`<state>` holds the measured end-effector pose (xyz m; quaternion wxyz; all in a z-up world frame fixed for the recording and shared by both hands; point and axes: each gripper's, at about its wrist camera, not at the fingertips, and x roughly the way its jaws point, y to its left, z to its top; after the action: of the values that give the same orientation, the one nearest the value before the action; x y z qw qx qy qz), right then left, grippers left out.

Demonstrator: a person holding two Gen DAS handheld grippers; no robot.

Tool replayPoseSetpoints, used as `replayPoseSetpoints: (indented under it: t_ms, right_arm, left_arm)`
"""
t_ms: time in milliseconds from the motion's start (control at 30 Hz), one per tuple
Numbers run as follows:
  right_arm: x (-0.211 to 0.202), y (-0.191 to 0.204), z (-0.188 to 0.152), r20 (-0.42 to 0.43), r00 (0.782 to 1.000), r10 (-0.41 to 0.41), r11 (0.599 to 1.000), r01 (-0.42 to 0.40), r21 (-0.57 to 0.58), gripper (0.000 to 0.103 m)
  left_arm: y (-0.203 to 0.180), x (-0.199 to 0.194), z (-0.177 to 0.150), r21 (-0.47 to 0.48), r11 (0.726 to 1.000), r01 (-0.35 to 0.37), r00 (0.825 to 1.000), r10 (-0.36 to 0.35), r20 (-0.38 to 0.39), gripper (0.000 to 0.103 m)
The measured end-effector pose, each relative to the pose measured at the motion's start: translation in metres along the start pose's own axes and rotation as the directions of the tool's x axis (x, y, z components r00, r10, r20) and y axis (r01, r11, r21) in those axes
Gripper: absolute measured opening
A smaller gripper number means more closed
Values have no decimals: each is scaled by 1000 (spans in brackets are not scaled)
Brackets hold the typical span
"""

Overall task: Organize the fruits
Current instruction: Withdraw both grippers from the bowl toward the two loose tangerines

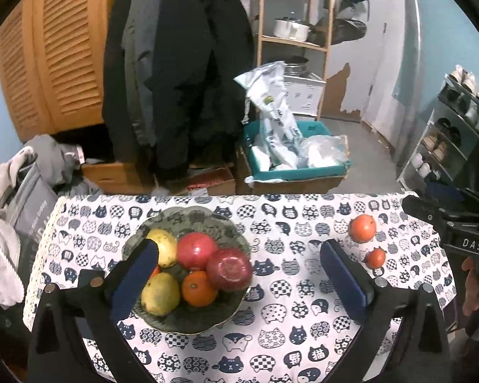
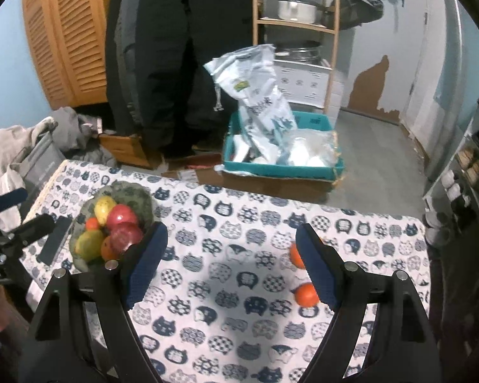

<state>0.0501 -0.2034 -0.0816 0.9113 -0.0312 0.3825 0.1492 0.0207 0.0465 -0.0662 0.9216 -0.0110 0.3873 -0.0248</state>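
Nearly sorted: two oranges wait outside the bowl.
Both tools, left [image 1: 239,274] and right [image 2: 231,265], gape empty; small orange [image 2: 306,294] and big orange [image 1: 362,228] sit on tabletop [image 2: 226,312], well right of bowl [image 1: 188,322]; round fruit may roll if nudged.

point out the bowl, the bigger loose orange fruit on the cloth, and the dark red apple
bowl [image 1: 222,317], left wrist view, bare near rim
bigger loose orange fruit [image 1: 362,228], left wrist view, middle of its skin
dark red apple [image 1: 229,269], left wrist view, its top face
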Motion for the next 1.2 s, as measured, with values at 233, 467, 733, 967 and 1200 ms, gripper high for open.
replayPoseSetpoints:
  t_ms: [233,467,733,967,1200]
  right_arm:
    - [-13,-32,-13,-1,999,-36,999,36,28,83]
    - [-17,-59,-27,-13,998,-68,996,69,60,83]
    - [-18,-81,-38,-25,996,-87,992,89,88,83]
    - [-10,-99,-45,-51,994,-100,986,106,125,83]
    - [20,-116,-48,-110,988,-106,980,123,158,83]
  left_arm:
    - [-26,5,4,38,999,17,1000,-17,-8,102]
    - [-48,15,5,68,997,29,999,-27,-30,102]
    - [-70,31,6,96,995,39,998,-33,-59,102]
    - [-87,53,7,111,993,45,995,-35,-93,102]
    - [-102,85,6,116,992,48,989,-31,-148,102]
